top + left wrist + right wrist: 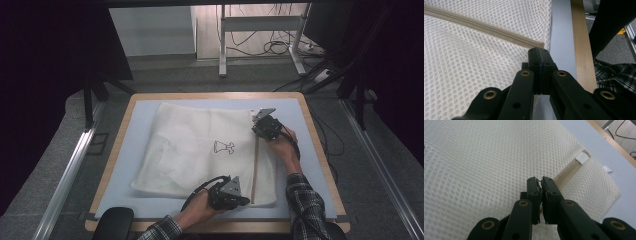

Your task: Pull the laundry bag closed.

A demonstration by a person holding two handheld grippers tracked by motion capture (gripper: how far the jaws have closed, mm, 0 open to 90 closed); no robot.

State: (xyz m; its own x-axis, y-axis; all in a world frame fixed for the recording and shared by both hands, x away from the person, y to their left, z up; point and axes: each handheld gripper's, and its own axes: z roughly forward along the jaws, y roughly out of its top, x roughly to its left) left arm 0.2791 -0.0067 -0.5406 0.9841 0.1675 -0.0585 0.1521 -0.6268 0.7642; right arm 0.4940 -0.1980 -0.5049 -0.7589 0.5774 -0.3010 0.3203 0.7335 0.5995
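A white mesh bag (pixel 200 150) lies flat on the surface (pixel 310 150), which is covered by a pale blue mat (pixel 125 150) inside a wooden rim (pixel 116 140). The bag fills most of the mat, and a small black drawing (pixel 224 147) sits near its middle. A beige zipper (pixel 255 170) runs along the bag's right side, from the far edge to the near edge.

The left claw (pixel 243 200) rests at the near right corner of the bag, just beside the near end of the zipper. In the left gripper view its jaws stand pressed together with no gap (whether any mesh is caught between them cannot be told), and the zipper's end (pixel 537 45) lies just beyond the tips, next to the mat and rim.

The right claw (pixel 261 126) sits at the far end of the zipper, held by a hand (pixel 282 145) in a plaid sleeve (pixel 305 200). In the right gripper view the jaws are nearly together, with a narrow slit between them and something small and dark at the tips; what it is cannot be told. The zipper (pixel 566 173) runs on past the tips to a white tab (pixel 582 157) at the bag's edge.
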